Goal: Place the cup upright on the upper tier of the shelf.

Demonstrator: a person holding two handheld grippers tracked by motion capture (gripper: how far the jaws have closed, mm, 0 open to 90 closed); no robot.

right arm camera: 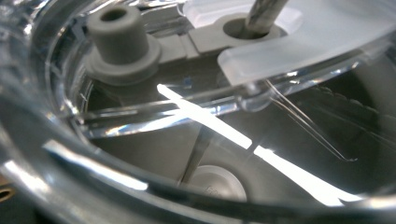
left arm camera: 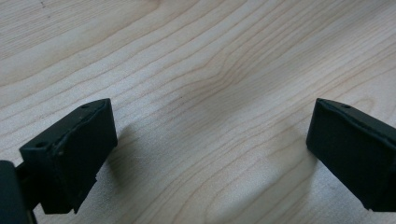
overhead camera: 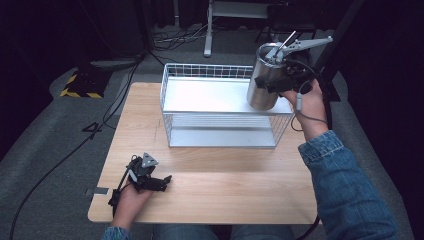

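A: High view: right gripper [overhead camera: 280, 80] holds a steel tumbler [overhead camera: 264, 85] tilted above the right end of the white wire basket [overhead camera: 170, 107]; the jaws clamp its rim.

B: Right gripper view adds the clear lid [right arm camera: 280, 42], grey rubber spout [right arm camera: 119, 35] and metal straw [right arm camera: 264, 14]. No legible writing.

A: Left gripper [overhead camera: 162, 182] rests on the wood-grain tabletop [left arm camera: 210, 70] near the basket's front-left, jaws wide, empty.
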